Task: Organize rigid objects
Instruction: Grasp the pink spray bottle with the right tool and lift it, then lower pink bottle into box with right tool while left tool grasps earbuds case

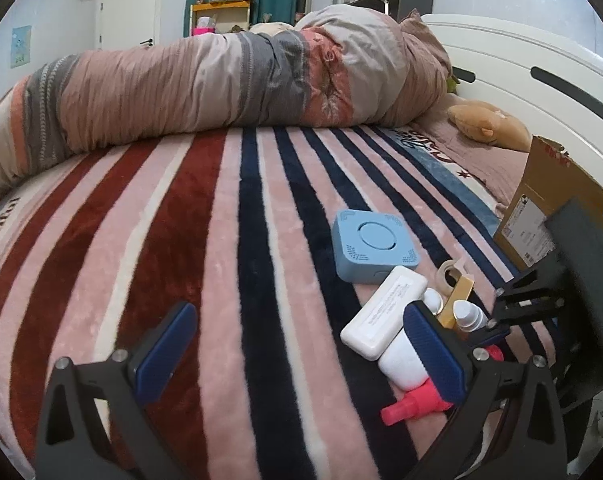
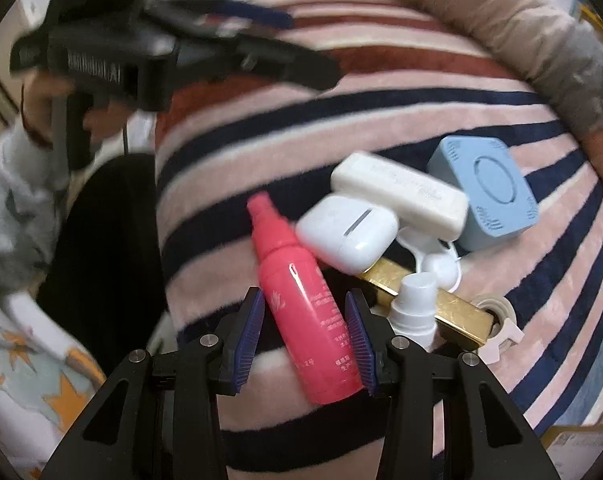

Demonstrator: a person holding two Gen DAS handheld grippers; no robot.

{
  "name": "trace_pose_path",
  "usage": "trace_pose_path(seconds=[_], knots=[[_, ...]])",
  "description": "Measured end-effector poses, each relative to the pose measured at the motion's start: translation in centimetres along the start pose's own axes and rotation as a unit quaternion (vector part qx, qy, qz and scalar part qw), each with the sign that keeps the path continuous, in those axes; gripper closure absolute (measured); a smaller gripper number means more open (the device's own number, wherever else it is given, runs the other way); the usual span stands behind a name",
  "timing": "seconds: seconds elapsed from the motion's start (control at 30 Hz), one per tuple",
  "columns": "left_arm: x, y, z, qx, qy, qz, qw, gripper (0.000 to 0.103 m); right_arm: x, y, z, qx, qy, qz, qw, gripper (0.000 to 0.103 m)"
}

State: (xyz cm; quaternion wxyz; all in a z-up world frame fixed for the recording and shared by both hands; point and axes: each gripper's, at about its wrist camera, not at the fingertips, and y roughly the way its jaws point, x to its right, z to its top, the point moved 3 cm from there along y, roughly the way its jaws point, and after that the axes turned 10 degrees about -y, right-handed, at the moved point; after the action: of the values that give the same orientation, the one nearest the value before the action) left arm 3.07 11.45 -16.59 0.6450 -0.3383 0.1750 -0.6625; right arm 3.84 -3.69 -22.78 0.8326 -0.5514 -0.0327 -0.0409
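Note:
A pile of small items lies on the striped blanket. It holds a pink spray bottle, a white earbud case, a white flat box, a blue square device, a gold bar, a white pump bottle and a tape roll. My right gripper is open with its pads either side of the pink bottle, which lies on the blanket. My left gripper is open and empty, just left of the pile, its right pad beside the earbud case.
A rolled duvet lies across the far side of the bed. A cardboard box stands at the right by the white headboard, with a plush toy near it. The person's dark trousers are at the bed's left edge.

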Motion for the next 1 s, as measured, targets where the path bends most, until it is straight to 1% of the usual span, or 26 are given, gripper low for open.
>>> trace_pose_path(seconds=[0.03,0.07,0.1,0.17,0.27,0.3,0.37,0.43,0.5,0.53,0.57,0.6,0.63,0.67,0.7,0.8,0.83,0.9,1.0], knots=[[-0.1,0.1,0.0,-0.002,-0.001,0.001,1.0000,0.001,0.0,0.5,0.0,-0.013,-0.010,-0.004,1.000,0.066],[-0.1,0.3,0.0,-0.003,-0.001,0.005,1.0000,0.001,0.0,0.7,0.1,-0.017,-0.011,-0.003,1.000,0.069],[-0.2,0.4,-0.1,-0.003,0.001,0.011,0.9999,0.001,0.0,0.7,0.3,-0.011,-0.004,0.001,1.000,0.072],[-0.3,0.4,-0.3,-0.002,0.005,0.021,0.9998,0.001,0.5,0.0,0.2,0.007,0.031,0.009,0.999,0.076],[-0.8,0.4,-0.8,-0.006,0.005,0.024,0.9997,0.001,0.0,-1.8,-0.5,0.019,0.044,-0.017,0.999,0.077],[-0.9,0.3,-0.9,-0.008,0.005,0.021,0.9997,0.001,-0.3,-2.7,-0.8,0.031,0.057,-0.021,0.998,0.077],[-0.6,0.3,-1.4,-0.013,0.010,0.006,0.9998,0.001,-0.3,-5.9,-1.3,0.071,0.098,-0.036,0.992,0.077],[0.6,0.7,-2.0,-0.026,0.022,-0.020,0.9992,0.001,0.4,-10.9,-2.0,0.135,0.152,-0.057,0.978,0.077],[2.0,1.3,-2.6,-0.039,0.037,-0.033,0.9980,0.001,0.9,-16.0,-3.1,0.191,0.194,-0.085,0.958,0.077],[2.9,1.8,-2.9,-0.048,0.048,-0.038,0.9970,0.002,1.4,-18.7,-3.7,0.217,0.213,-0.107,0.947,0.077],[3.6,2.2,-3.3,-0.056,0.056,-0.042,0.9960,0.006,1.9,-21.2,-4.6,0.231,0.229,-0.131,0.937,0.076],[4.4,2.9,-3.6,-0.069,0.060,-0.053,0.9944,0.012,2.4,-23.1,-5.6,0.235,0.242,-0.154,0.929,0.076],[4.8,3.3,-3.9,-0.079,0.057,-0.060,0.9934,0.016,3.2,-24.6,-6.6,0.234,0.257,-0.183,0.920,0.076],[5.2,4.0,-4.1,-0.092,0.048,-0.067,0.9923,0.024,3.9,-25.7,-8.0,0.224,0.275,-0.213,0.910,0.076],[5.3,4.6,-4.3,-0.105,0.036,-0.067,0.9916,0.026,4.7,-26.2,-9.4,0.213,0.295,-0.236,0.901,0.076],[5.6,5.6,-4.6,-0.116,0.007,-0.054,0.9917,0.027,6.8,-26.6,-13.9,0.169,0.347,-0.282,0.878,0.076],[5.6,5.6,-4.6,-0.117,-0.003,-0.051,0.9918,0.027,7.6,-26.2,-15.5,0.146,0.363,-0.300,0.870,0.076],[5.7,5.8,-4.6,-0.120,-0.018,-0.045,0.9916,0.027,8.6,-25.3,-17.4,0.114,0.381,-0.309,0.864,0.076],[5.7,5.9,-4.5,-0.125,-0.037,-0.029,0.9910,0.027,9.6,-23.5,-19.0,0.073,0.392,-0.303,0.866,0.076]])
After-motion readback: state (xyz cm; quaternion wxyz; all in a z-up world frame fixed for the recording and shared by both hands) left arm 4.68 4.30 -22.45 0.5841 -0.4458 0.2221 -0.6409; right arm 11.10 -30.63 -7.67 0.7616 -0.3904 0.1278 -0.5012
